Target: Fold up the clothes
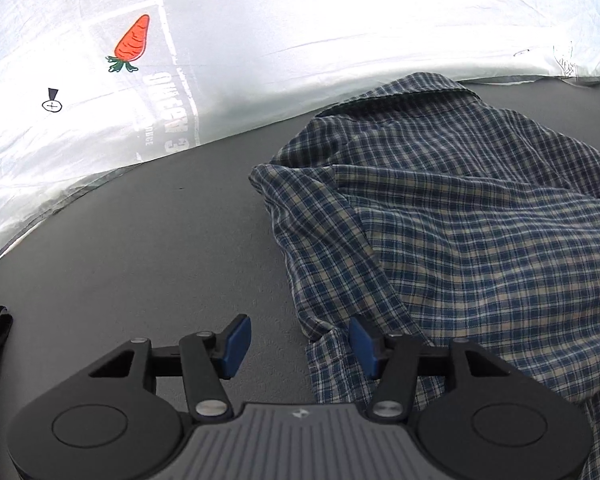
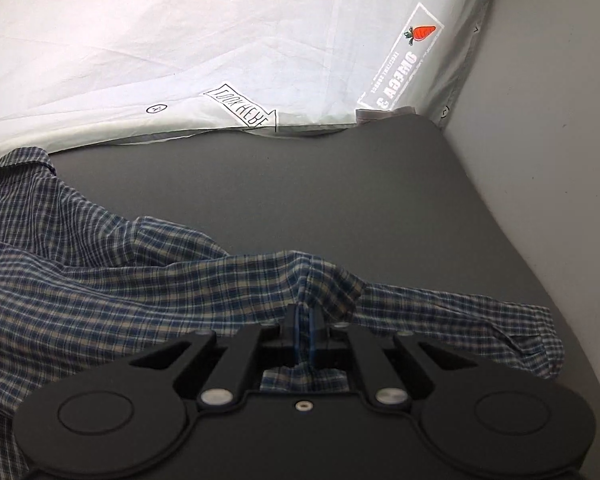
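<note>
Here the right tongs (image 2: pixel 305 322) pinch a shirt (image 2: pixel 100 280) fold; the left tongs (image 1: pixel 300 344) (spread, empty) straddle its near-left edge, cloth running rightward.

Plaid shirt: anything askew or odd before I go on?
The plaid shirt lies rumpled on the grey surface, layers overlapping unevenly. The right gripper pinches a raised fold; the left gripper is open at the hem.

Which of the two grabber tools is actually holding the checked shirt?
The right gripper: its blue pads are shut on a pinch of the plaid shirt. The left gripper gapes open, holding nothing.
</note>
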`<action>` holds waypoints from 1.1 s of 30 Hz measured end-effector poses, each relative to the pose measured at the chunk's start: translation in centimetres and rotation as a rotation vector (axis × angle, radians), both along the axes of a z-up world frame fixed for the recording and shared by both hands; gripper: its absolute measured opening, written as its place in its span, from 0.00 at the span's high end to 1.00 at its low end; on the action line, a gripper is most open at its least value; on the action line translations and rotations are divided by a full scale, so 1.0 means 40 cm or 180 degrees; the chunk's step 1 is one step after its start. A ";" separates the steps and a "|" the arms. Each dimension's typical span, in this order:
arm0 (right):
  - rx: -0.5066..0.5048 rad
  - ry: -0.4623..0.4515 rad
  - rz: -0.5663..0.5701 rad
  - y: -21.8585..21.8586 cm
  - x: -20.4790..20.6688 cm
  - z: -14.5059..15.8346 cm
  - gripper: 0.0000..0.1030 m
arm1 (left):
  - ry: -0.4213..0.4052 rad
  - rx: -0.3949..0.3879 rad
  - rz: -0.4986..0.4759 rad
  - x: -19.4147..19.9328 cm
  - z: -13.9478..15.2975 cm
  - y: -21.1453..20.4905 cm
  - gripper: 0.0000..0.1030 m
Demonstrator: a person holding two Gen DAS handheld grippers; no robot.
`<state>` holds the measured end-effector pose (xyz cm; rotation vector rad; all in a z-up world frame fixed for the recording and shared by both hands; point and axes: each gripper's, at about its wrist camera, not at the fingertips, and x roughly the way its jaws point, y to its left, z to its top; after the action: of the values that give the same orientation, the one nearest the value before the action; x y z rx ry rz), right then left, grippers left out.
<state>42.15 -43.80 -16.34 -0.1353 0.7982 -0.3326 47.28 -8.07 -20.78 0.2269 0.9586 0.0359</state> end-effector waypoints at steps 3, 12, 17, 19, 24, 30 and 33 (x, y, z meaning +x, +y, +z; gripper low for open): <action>-0.0221 -0.0224 0.0234 0.055 -0.038 0.053 0.96 | -0.0110 -0.0161 0.0159 -0.061 0.054 0.032 0.46; -0.0228 -0.0854 0.1533 0.270 -0.278 0.224 0.95 | -0.0195 -0.0342 0.0417 -0.405 0.132 0.096 0.45; -0.0631 -0.0822 0.2472 0.435 -0.455 0.186 0.95 | -0.0110 -0.0393 0.0503 -0.590 0.134 0.132 0.45; -0.0749 -0.0746 0.2815 0.488 -0.529 0.156 0.95 | -0.0086 -0.0385 0.0553 -0.649 0.132 0.149 0.45; -0.0882 -0.0444 0.3592 0.587 -0.712 0.078 0.95 | -0.0089 -0.0313 0.0589 -0.736 0.130 0.182 0.44; -0.1343 -0.0220 0.4029 0.658 -0.859 -0.022 0.95 | -0.0016 -0.0314 0.0593 -0.788 0.115 0.200 0.43; -0.1274 -0.0078 0.4074 0.677 -0.891 -0.043 0.95 | 0.0017 -0.0318 0.0503 -0.799 0.109 0.193 0.43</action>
<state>6.50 -16.73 -18.05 -0.9591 0.4805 0.7270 15.31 -0.37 -16.41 0.0590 0.9793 0.1321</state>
